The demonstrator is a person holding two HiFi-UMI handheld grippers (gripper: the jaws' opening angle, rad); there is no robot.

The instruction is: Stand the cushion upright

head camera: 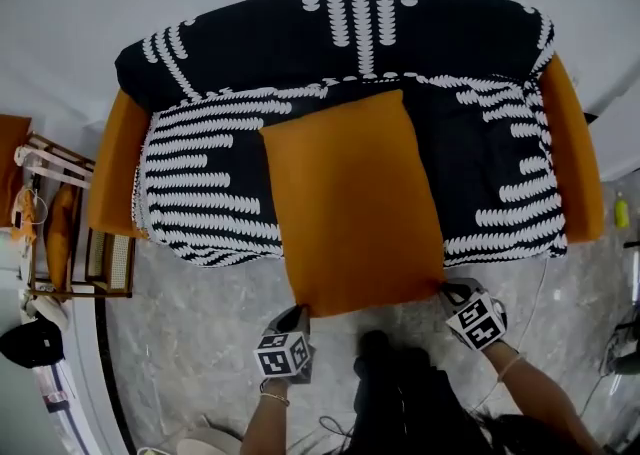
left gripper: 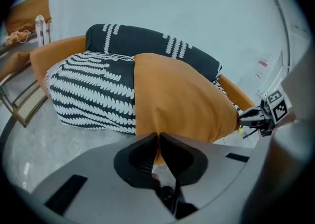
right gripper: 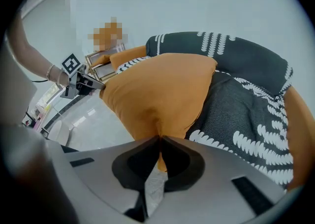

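Left claw (left gripper: 158, 135), right claw (right gripper: 158, 140) clenched on cushion (head camera: 350, 203) corners; sofa (head camera: 205, 193) beneath; rack (head camera: 62, 233), maybe rattan, leftward.

I was in what looked like a home living room. In front of me stood a wide sofa (head camera: 210, 193) with a black cover printed in white leaf rows and with orange arms, and an orange cushion (head camera: 350, 203) lay across its seat. It was backed against a plain white wall (head camera: 80, 3). The floor (head camera: 190, 343) was glossy grey marble-like tile. Beside the sofa stood a small wooden rack (head camera: 110, 263) with a woven cane panel.
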